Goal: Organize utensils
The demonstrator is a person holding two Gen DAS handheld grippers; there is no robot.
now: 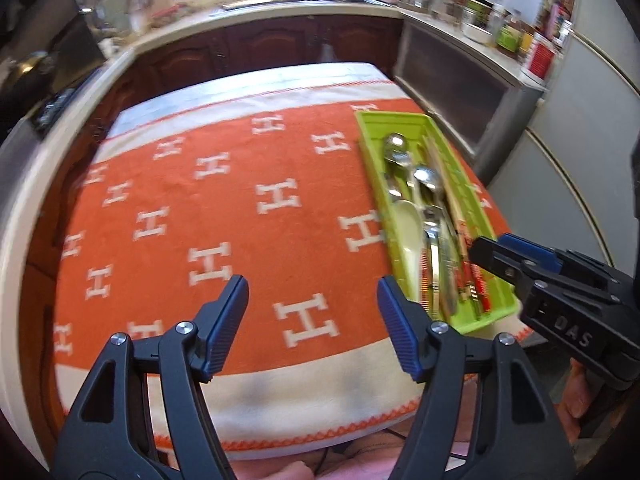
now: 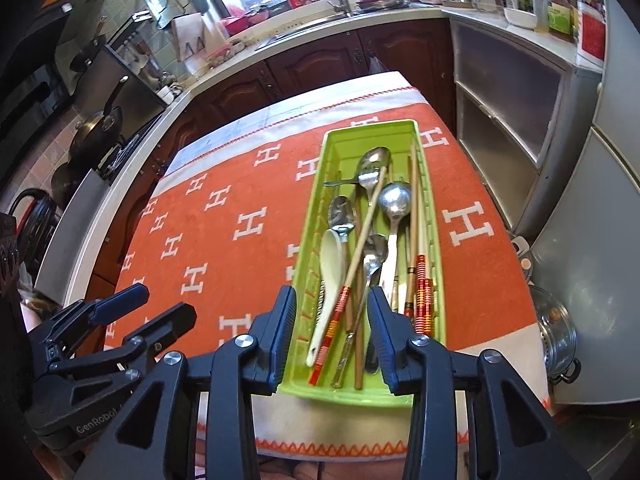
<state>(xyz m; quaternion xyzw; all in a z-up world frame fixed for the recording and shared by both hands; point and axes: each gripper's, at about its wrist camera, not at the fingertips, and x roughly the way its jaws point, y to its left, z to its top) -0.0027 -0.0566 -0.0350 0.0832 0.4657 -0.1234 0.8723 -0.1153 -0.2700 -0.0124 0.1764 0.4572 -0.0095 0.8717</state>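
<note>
Two sets of jaws are mine here, and neither holds anything; my left gripper (image 1: 312, 292) stands wide over bare orange cloth, my right gripper (image 2: 332, 304) stands partly open, a narrower gap, above the near end of the green tray (image 2: 408, 128). The tray sits toward the right side of the tabletop (image 1: 280, 392), its long axis running away from me, and everything in it lies roughly along that axis: metal spoons (image 2: 394, 200), a white ladle-spoon (image 2: 332, 264), chopsticks with red-banded ends (image 2: 420, 276); one chopstick (image 2: 360, 252) crosses the pile on a slant. From my right jaws the handles lie straight ahead and just below, so I judge the right hand much the nearer; from my left jaws the tray lies off to the right, well apart. No utensil lies loose on the cloth in either view, so the sorting looks close to done. The right wrist view looks down the tray and shows the slanted chopstick plainly; the left wrist view shows the tray only sidelong and blurred, but it does show my right gripper hanging over the tray's near end.
</note>
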